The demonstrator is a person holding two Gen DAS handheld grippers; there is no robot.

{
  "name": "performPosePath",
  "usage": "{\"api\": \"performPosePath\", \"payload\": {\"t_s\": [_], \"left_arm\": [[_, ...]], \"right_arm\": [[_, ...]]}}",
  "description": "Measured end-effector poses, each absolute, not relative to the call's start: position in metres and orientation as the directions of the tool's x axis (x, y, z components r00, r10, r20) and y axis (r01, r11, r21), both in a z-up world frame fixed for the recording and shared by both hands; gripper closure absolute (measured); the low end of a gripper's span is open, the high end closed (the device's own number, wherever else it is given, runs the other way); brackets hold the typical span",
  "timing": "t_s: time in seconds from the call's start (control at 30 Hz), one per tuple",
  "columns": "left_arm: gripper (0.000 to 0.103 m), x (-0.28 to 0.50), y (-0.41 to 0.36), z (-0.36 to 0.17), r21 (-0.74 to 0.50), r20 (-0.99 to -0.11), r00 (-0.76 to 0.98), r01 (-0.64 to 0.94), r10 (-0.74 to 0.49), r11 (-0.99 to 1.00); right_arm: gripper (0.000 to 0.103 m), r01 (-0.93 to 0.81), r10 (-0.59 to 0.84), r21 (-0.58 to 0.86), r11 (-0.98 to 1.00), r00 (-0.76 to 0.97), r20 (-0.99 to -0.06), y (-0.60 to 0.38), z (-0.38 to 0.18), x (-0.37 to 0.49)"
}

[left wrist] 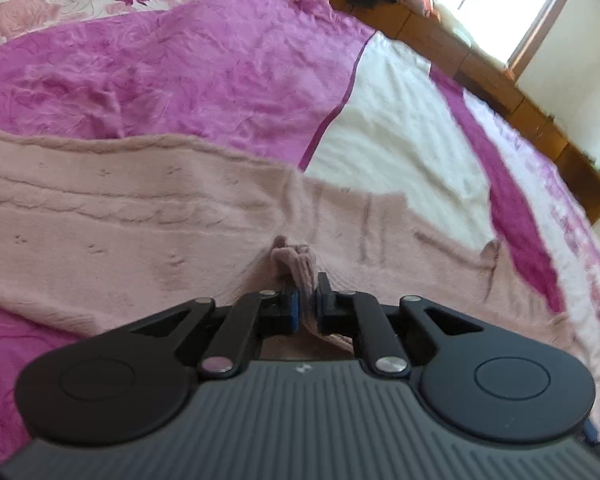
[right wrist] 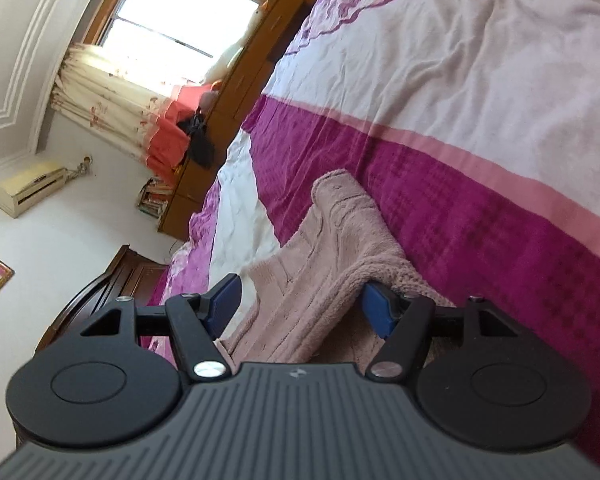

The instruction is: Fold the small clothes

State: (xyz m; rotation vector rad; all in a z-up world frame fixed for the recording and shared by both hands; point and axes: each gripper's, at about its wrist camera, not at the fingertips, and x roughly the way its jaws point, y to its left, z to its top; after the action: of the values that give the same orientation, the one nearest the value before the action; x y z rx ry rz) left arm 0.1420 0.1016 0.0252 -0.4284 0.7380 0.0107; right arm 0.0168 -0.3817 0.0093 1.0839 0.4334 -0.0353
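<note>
Left gripper (left wrist: pixel 305 300): fingers nearly together, pinching a bunched ridge of the pink knit garment (left wrist: pixel 148 216), which spreads flat ahead of the fingertips and off to their left across the bed cover (left wrist: pixel 204 68). Right gripper (right wrist: pixel 300 304): fingers wide apart, a rolled edge of the same pink knit (right wrist: pixel 328 264) draped between them and over the right finger (right wrist: pixel 376 308), not clamped.

Best closed down on that rolled edge before any lift, catching both layers, not just the fluffy outer face. Then raised level with the left side, kept taut enough to stop the middle sagging, and carried over so edge meets edge. Likely a soft, stretchy knit, so a slow pull seems wise; otherwise a skewed fold.

Beyond the fingertips: wrinkled cover in magenta and white bands, apt to drag along with the knit. Further off, a wooden ledge (right wrist: pixel 260 52), a curtain (right wrist: pixel 112 100) and a window (left wrist: pixel 496 0), all well clear. Nothing lying on the garment itself.
</note>
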Motion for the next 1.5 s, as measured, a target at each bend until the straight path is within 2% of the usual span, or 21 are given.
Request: {"api": "performPosePath", "payload": {"t_s": [0.2,0.37,0.43,0.47,0.5,0.53,0.63,0.77,0.87,1.13,1.5], "left_arm": [[0.093,0.135,0.092,0.028,-0.218,-0.646,0.761,-0.114,-0.055,0.969],[0.09,0.134,0.087,0.028,-0.146,-0.656,0.754,-0.1,-0.021,0.984],[0.086,0.132,0.087,0.028,-0.132,-0.66,0.751,-0.093,-0.017,0.987],[0.078,0.132,0.087,0.028,-0.12,-0.665,0.747,-0.103,-0.003,0.987],[0.07,0.131,0.087,0.028,-0.105,-0.667,0.745,-0.122,0.021,0.987],[0.068,0.13,0.088,0.029,-0.087,-0.663,0.747,-0.142,0.049,0.986],[0.068,0.132,0.093,0.026,-0.058,-0.675,0.733,-0.173,0.089,0.983],[0.067,0.13,0.1,0.023,-0.076,-0.677,0.732,-0.174,0.078,0.982],[0.067,0.127,0.098,0.024,-0.058,-0.676,0.732,-0.165,0.082,0.985],[0.067,0.115,0.106,0.04,-0.075,-0.681,0.73,-0.151,0.059,0.986],[0.067,0.086,0.133,0.074,0.001,-0.691,0.709,-0.193,0.14,0.981]], "right_arm": [[0.031,0.252,0.199,0.724,0.642,0.857,-0.475,-0.368,0.022,0.013],[0.031,0.198,0.172,0.603,0.773,0.849,-0.5,-0.356,0.049,0.009],[0.031,0.166,0.151,0.547,0.821,0.86,-0.487,-0.349,0.058,0.013],[0.031,0.157,0.143,0.524,0.837,0.863,-0.485,-0.346,0.059,0.016],[0.031,0.151,0.138,0.508,0.848,0.863,-0.486,-0.344,0.059,0.022],[0.031,0.142,0.146,0.504,0.852,0.86,-0.489,-0.343,0.057,0.028],[0.031,0.125,0.149,0.45,0.884,0.838,-0.526,-0.339,0.046,0.052],[0.031,0.13,0.108,0.334,0.934,0.786,-0.609,-0.328,0.018,0.076],[0.031,0.107,0.078,0.266,0.958,0.796,-0.601,-0.318,0.008,0.076],[0.03,0.125,0.098,0.328,0.936,0.803,-0.588,-0.323,0.028,0.067],[0.03,0.016,0.207,0.381,0.924,0.82,-0.534,-0.3,0.078,0.021]]}}
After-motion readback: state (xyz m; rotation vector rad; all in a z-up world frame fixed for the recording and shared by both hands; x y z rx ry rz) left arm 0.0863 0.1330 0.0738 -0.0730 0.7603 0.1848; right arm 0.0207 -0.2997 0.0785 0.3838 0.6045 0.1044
